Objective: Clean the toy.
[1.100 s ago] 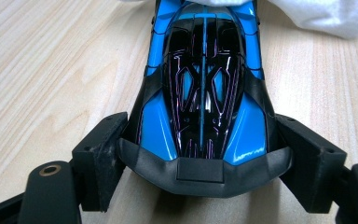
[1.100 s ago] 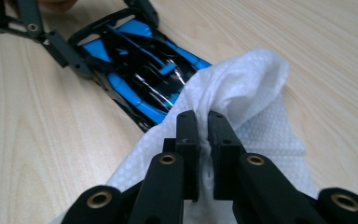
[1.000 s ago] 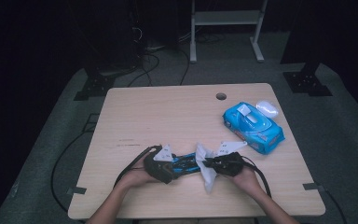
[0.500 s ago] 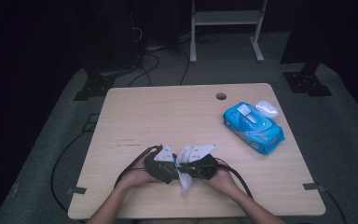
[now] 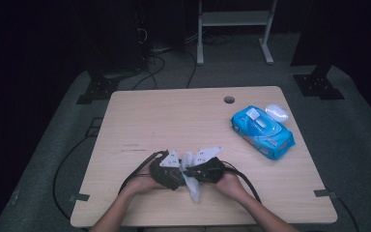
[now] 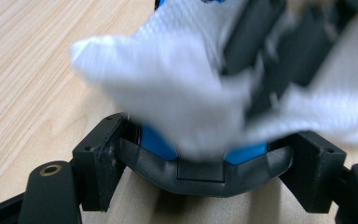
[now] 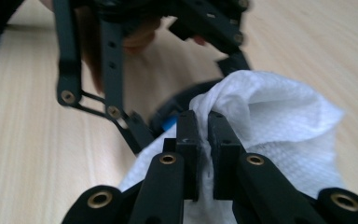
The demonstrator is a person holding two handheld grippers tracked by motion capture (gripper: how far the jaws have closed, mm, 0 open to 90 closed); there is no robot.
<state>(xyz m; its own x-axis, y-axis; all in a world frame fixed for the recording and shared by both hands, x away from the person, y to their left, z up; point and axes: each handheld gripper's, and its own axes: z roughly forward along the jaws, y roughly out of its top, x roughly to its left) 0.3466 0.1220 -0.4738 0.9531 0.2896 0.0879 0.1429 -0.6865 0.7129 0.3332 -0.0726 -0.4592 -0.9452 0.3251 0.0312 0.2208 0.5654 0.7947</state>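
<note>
Wipe (image 7: 279, 116) is pinched tight in the right gripper (image 7: 204, 135), rubbing the blue-and-black thing (image 6: 191, 163) clamped between the left gripper's (image 5: 170, 170) jaws, so next I'd guess another careful swipe across it.

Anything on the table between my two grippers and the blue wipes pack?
No. In the high view, only bare table separates the grippers, left gripper and right gripper with the white wipe, from the blue wipes pack.

The white wipe (image 6: 177, 88) is blurred in the left gripper view and covers most of a blue-and-black object (image 6: 200, 163), possibly a phone. Its upper part runs off the top edge.
</note>
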